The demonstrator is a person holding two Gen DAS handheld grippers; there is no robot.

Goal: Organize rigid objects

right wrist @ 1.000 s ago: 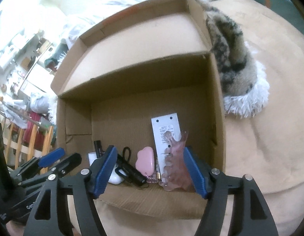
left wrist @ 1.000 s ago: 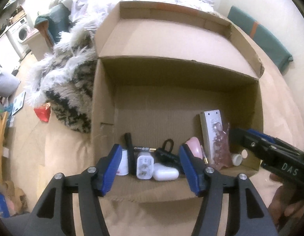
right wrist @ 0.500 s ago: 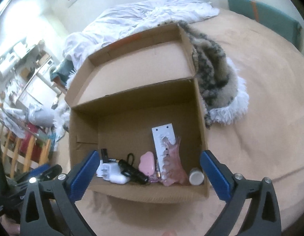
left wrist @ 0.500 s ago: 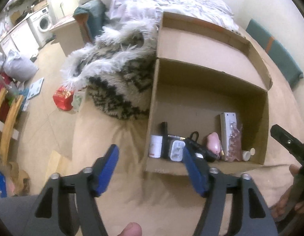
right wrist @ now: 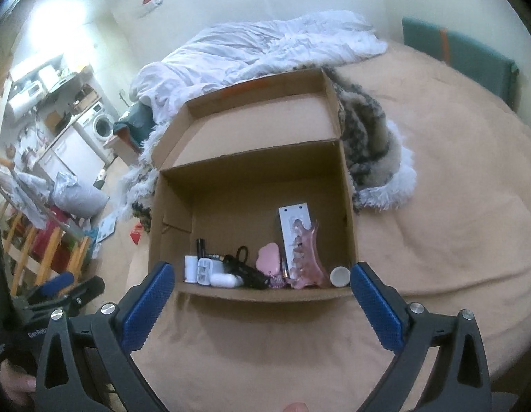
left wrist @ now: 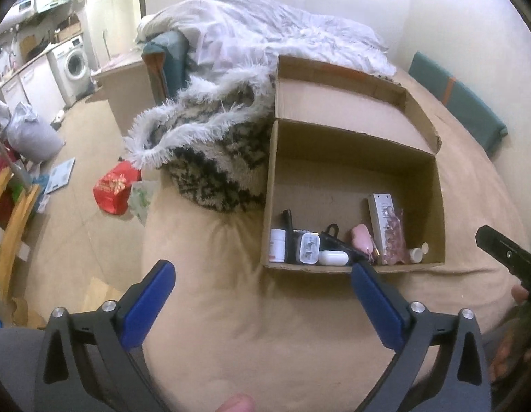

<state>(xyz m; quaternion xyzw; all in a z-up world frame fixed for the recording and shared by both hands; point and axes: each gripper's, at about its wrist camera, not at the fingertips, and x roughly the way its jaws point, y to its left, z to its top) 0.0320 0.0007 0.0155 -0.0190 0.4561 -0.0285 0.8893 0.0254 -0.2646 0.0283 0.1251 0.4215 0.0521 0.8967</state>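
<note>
Rigid objects lie in 1 row along the near wall of the cardboard box point(right wrist: 347, 206) on the tan bedcover point(right wrist: 437, 226): a white charger point(right wrist: 204, 270), a white earbud case point(right wrist: 224, 279), a pink hair claw point(right wrist: 308, 261). They look light, stiff and smooth; the claw seems best taken at its spine. Left gripper point(left wrist: 262, 295) and right gripper point(right wrist: 260, 293) hold nothing, jaws spread wide. Compared with 1 second ago, both have drawn back out of the box and opened further.

Probably home: bed point(left wrist: 203, 309), washing machine point(left wrist: 75, 63)
</note>
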